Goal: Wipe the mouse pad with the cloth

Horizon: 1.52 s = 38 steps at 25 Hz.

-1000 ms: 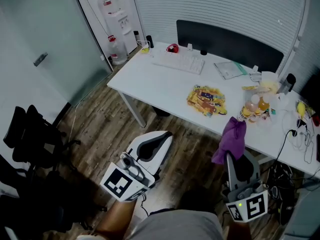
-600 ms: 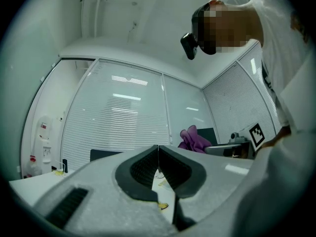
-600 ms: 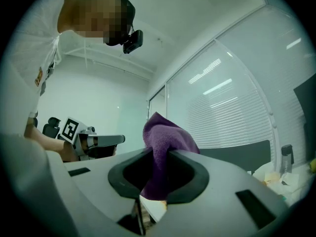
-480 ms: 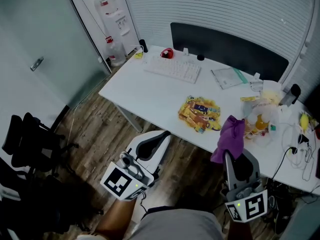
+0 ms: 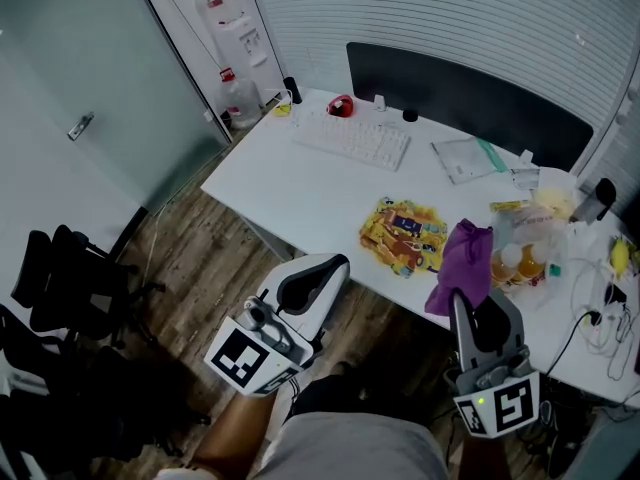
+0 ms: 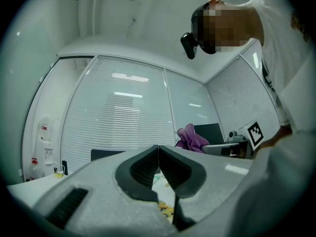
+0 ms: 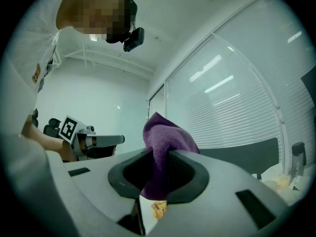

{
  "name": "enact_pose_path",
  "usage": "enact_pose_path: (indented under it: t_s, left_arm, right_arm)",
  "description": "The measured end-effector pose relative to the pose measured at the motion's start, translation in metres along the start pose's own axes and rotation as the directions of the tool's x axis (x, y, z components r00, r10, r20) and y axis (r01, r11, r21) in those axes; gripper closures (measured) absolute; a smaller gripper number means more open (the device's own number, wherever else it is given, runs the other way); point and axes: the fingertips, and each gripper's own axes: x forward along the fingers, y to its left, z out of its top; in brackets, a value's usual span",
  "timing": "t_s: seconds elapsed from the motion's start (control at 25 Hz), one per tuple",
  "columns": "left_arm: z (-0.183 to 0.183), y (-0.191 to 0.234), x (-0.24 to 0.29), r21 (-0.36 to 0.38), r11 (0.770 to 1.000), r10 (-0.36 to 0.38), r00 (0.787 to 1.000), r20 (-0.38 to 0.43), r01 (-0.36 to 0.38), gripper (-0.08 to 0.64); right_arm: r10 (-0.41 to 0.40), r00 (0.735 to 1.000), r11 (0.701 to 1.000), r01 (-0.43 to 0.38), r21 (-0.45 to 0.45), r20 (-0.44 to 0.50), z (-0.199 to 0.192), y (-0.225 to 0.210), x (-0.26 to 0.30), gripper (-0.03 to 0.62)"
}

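The mouse pad (image 5: 402,234) is a yellow, colourfully printed sheet lying flat near the front edge of the white desk (image 5: 300,183); a strip of it shows below the jaws (image 7: 158,209). My right gripper (image 5: 463,303) is shut on the purple cloth (image 5: 460,261), which sticks up from the jaws and overlaps the pad's right edge in the head view. In the right gripper view the cloth (image 7: 165,142) bunches between the pads of the right gripper (image 7: 158,157). My left gripper (image 5: 338,263) hangs in front of the desk, shut and empty, its left gripper jaws (image 6: 158,149) touching.
A white keyboard (image 5: 355,138) and a red object (image 5: 341,104) lie at the desk's back, before a dark panel (image 5: 470,93). Papers (image 5: 463,158), bottles and snacks (image 5: 525,253) and cables (image 5: 600,293) crowd the right. A water dispenser (image 5: 228,38) and a black chair (image 5: 60,283) stand at the left.
The desk and pad have shifted a little lower and nearer in the head view. Both grippers keep their places in the view, and the cloth stays held.
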Motion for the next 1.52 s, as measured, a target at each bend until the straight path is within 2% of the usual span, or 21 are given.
enact_pose_path:
  t_s: [0.36,0.76,0.88,0.96,1.12,1.28,1.4,1.52]
  left_arm:
    - [-0.014,0.027,0.025,0.005,0.999,-0.032,0.999,-0.018,0.032,0.543]
    - [-0.056,0.084,0.07,-0.002,0.991,-0.13,0.987,-0.096,0.131,0.543]
    - [-0.062,0.1,0.086,-0.001,0.987,-0.157,0.985,-0.073,0.158,0.543]
    - [-0.071,0.109,0.094,-0.013,0.984,-0.178,0.98,-0.086,0.177,0.543]
    - [-0.101,0.12,0.101,-0.042,0.973,-0.232,0.955,-0.186,0.228,0.543]
    - [-0.129,0.131,0.108,-0.072,0.962,-0.275,0.931,-0.24,0.265,0.543]
    - [-0.155,0.133,0.112,-0.092,0.946,-0.324,0.898,-0.299,0.311,0.543]
    - [-0.178,0.132,0.117,-0.078,0.92,-0.386,0.861,-0.332,0.383,0.543]
  right_arm:
    - [-0.018,1.0,1.0,0.018,-0.021,-0.004,-0.005,-0.011,0.034,0.523]
    - [-0.099,0.994,0.994,0.097,-0.048,-0.04,-0.025,-0.037,0.093,0.523]
    - [-0.122,0.991,0.991,0.119,-0.054,-0.057,-0.033,-0.044,0.109,0.523]
    - [-0.136,0.988,0.99,0.132,-0.055,-0.076,-0.04,-0.047,0.118,0.523]
    - [-0.159,0.978,0.987,0.152,-0.059,-0.135,-0.059,-0.051,0.137,0.523]
    - [-0.179,0.961,0.984,0.17,-0.058,-0.211,-0.083,-0.054,0.156,0.523]
    - [-0.193,0.943,0.981,0.186,-0.053,-0.273,-0.103,-0.056,0.168,0.523]
    - [-0.208,0.921,0.978,0.201,-0.055,-0.328,-0.12,-0.056,0.178,0.523]
